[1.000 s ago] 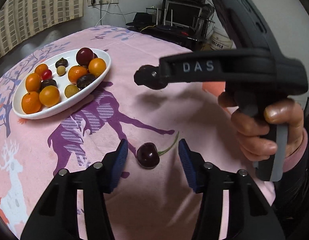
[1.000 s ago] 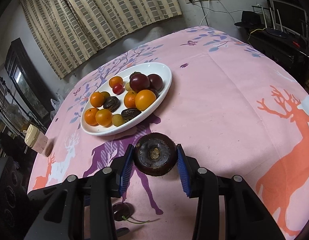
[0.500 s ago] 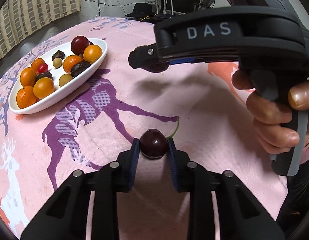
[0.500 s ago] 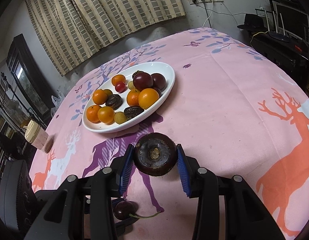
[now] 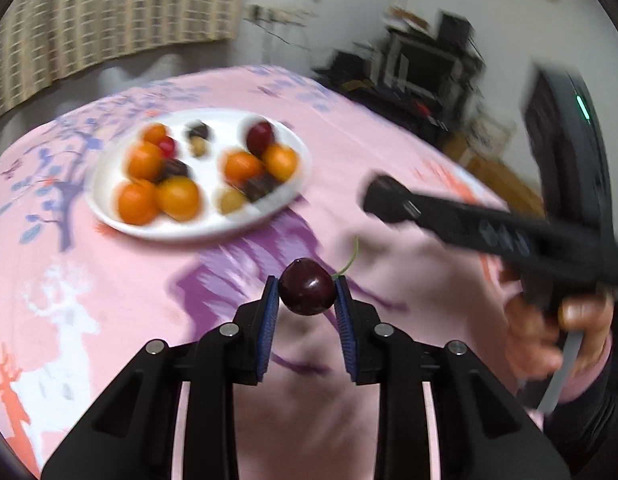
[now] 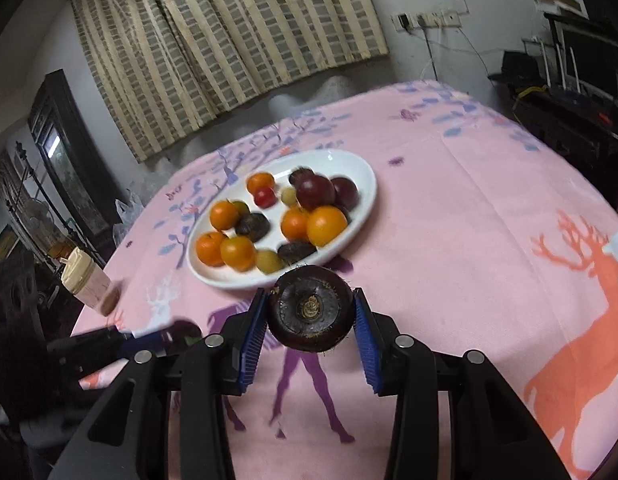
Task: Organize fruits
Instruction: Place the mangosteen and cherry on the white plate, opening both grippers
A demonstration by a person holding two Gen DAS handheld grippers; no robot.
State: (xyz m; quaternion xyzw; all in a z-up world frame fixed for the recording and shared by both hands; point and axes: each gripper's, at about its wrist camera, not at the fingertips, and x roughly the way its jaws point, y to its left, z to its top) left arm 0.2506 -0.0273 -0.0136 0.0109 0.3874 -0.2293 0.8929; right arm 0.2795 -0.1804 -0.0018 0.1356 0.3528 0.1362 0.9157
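My left gripper (image 5: 307, 292) is shut on a dark red cherry (image 5: 307, 293) with a green stem and holds it above the pink tablecloth. My right gripper (image 6: 310, 312) is shut on a round dark brown water chestnut (image 6: 311, 314), lifted just in front of the plate. The white oval plate (image 6: 363, 196) holds several oranges, plums and small dark fruits; it also shows in the left wrist view (image 5: 105, 168), ahead and left. The right gripper's black body (image 5: 469, 216) crosses the left view at right.
A pink tablecloth with deer prints (image 6: 489, 220) covers the round table. A small jar with a cream lid (image 6: 83, 280) stands at the table's left edge. Curtains hang behind, and a desk with electronics (image 6: 581, 76) stands at the far right.
My left gripper closed on the cherry and lifted it off the cloth, swinging towards the plate. My right gripper kept its hold on the water chestnut and moved closer to the plate.
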